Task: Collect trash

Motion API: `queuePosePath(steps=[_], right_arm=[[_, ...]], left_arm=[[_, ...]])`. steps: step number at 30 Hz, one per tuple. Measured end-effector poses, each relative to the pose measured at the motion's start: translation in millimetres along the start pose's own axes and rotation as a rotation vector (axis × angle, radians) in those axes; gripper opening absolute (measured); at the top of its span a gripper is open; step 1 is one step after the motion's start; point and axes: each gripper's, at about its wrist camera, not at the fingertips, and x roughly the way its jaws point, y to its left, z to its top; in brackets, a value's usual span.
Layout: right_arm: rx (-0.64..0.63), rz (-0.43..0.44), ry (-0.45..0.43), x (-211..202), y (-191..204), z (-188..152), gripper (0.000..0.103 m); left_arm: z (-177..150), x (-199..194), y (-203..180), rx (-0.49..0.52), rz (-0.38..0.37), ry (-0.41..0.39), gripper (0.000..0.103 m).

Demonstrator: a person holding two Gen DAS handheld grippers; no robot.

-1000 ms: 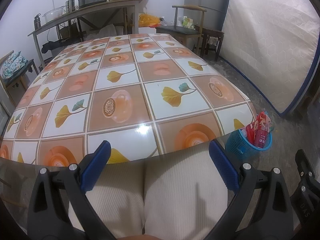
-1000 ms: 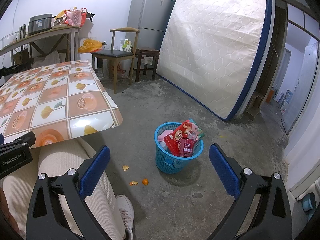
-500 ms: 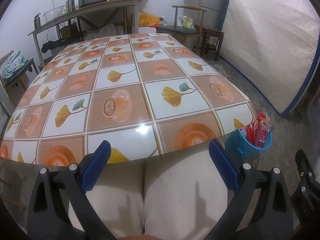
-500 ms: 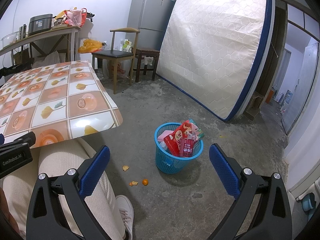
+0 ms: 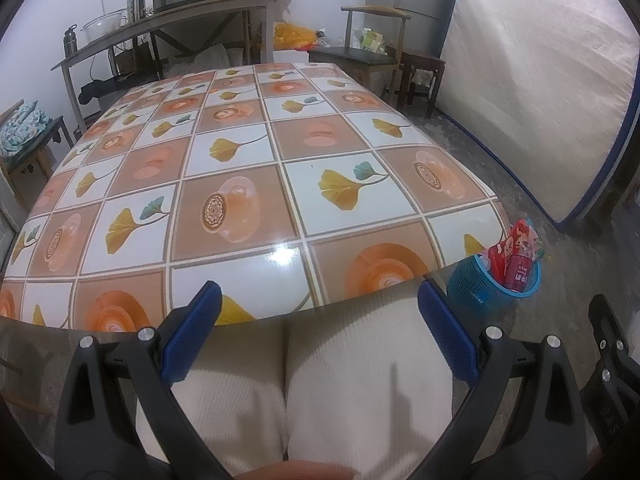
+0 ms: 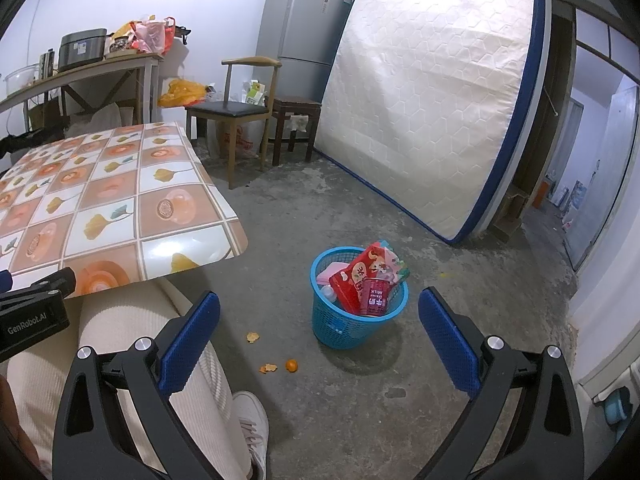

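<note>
Trash remaining to collect: orange peel scraps (image 6: 252,337) and a small orange piece (image 6: 291,365) on the concrete floor, just left of the blue basket (image 6: 332,326), which already holds a red snack bag (image 6: 370,270) and a milk can (image 6: 376,298). By judgement the scraps are light, thin and brittle; pinch each across its curled edge, low to the floor. Left tongs (image 5: 318,330) spread wide and empty over the lap, before the bare bench (image 5: 248,184). Right tongs (image 6: 320,338) likewise released, above the floor. Items deeper in the basket are hidden; the floor under the bench is out of view.
</note>
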Motion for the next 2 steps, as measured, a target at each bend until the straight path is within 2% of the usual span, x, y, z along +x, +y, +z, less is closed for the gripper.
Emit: queuePosePath(steps=[2], right_arm=[[0.000,0.001,0.000,0.0,-0.1,0.2,0.097]], left_arm=[[0.0,0.1,0.2,-0.001,0.000,-0.001,0.094]])
